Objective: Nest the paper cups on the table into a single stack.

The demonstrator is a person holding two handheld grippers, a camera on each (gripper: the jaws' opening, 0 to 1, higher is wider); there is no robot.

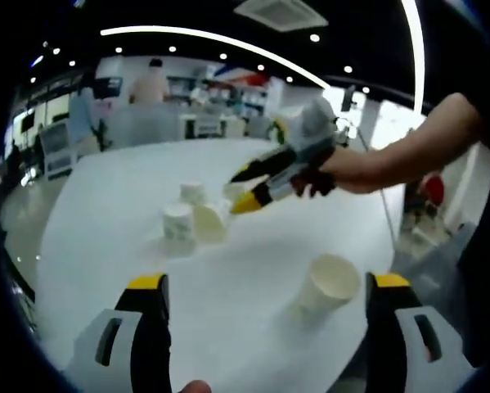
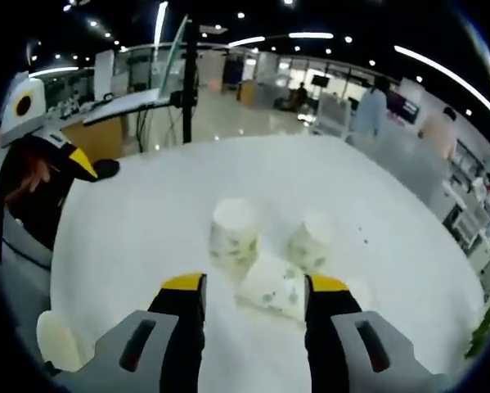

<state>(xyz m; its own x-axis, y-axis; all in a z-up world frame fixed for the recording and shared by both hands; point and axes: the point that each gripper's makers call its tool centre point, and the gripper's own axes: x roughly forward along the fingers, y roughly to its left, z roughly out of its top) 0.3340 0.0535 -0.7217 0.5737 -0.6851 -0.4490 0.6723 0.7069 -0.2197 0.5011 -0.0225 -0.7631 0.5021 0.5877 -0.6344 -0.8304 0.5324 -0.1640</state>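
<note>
Paper cups: two upside down (image 2: pixel 233 229), (image 2: pixel 314 239), one on its side (image 2: pixel 271 288), mid-tabletop (image 2: pixel 146 221); a fourth (image 1: pixel 330 282) near its edge. Light, thin-walled, likely crushable; pinch gently at the rim. Right claw (image 2: pixel 255 286) spread around the fallen cup; left claw (image 1: pixel 269 282) spread, empty.

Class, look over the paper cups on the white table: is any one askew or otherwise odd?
Yes. One cup lies tipped on its side between the right gripper's jaws, while two cups behind it stand rim-down.
</note>
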